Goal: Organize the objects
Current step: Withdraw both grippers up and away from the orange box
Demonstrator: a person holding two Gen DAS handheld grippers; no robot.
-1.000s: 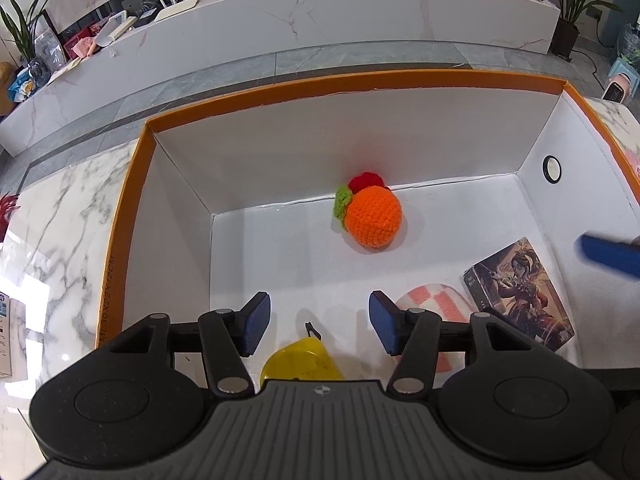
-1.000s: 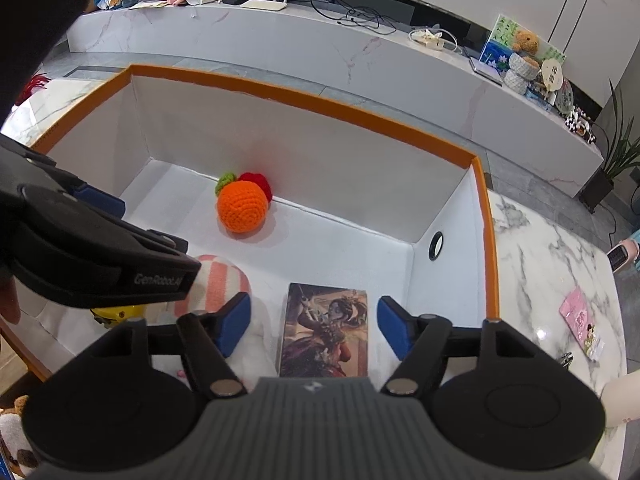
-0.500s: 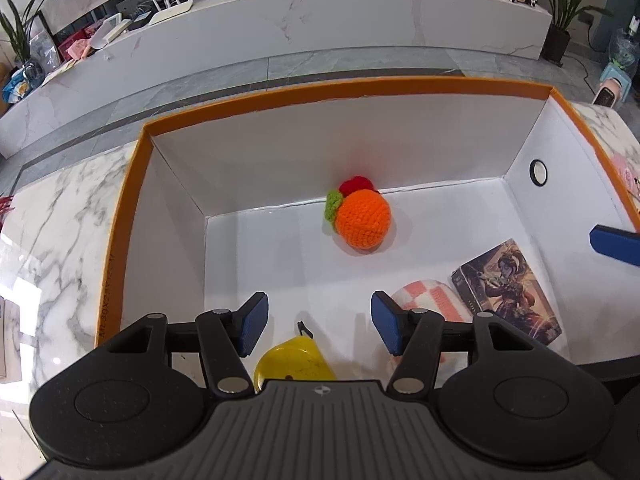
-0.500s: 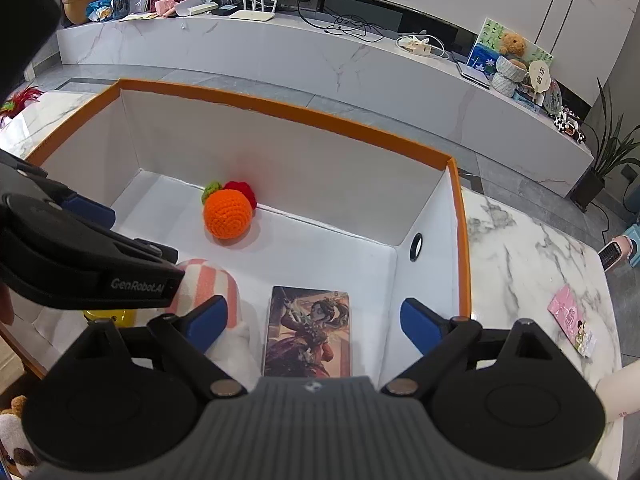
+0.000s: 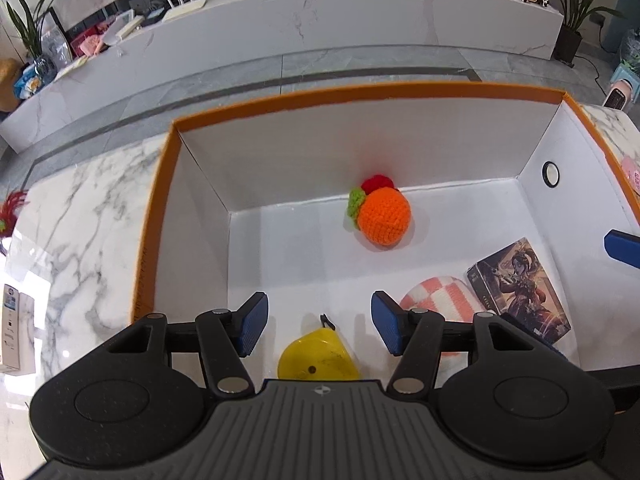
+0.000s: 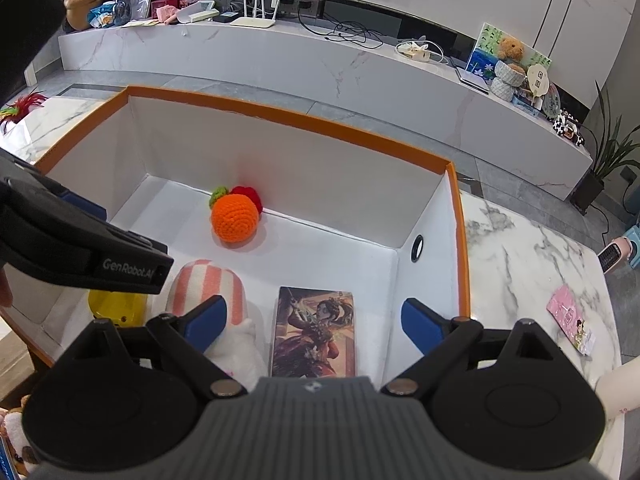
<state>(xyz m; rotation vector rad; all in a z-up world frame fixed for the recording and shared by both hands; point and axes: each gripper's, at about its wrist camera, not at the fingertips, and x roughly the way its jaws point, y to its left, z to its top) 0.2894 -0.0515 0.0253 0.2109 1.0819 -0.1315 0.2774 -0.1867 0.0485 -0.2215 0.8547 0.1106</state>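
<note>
A white box with an orange rim (image 5: pixel 360 92) holds an orange crochet ball (image 5: pixel 384 216) at the back. Nearer lie a yellow toy (image 5: pixel 318 356), a pink-and-white plush (image 5: pixel 436 296) and a flat picture box (image 5: pixel 516 284). My left gripper (image 5: pixel 318 308) hovers open just above the yellow toy, nothing between its pads. My right gripper (image 6: pixel 313 308) stands wide open over the picture box (image 6: pixel 314 328), which lies flat on the box floor, pads clear of it. The plush (image 6: pixel 208 284) lies by its left finger.
The box stands on a marble table (image 6: pixel 520 248). A pink card (image 6: pixel 572 320) lies to the box's right and a white carton (image 5: pixel 10 328) to its left. A red feathery item (image 5: pixel 12 208) is at the far left. A long white bench (image 5: pixel 320 20) runs behind.
My right gripper's jaws have spread much wider over the picture box. My left gripper has hardly moved and keeps the same opening.
</note>
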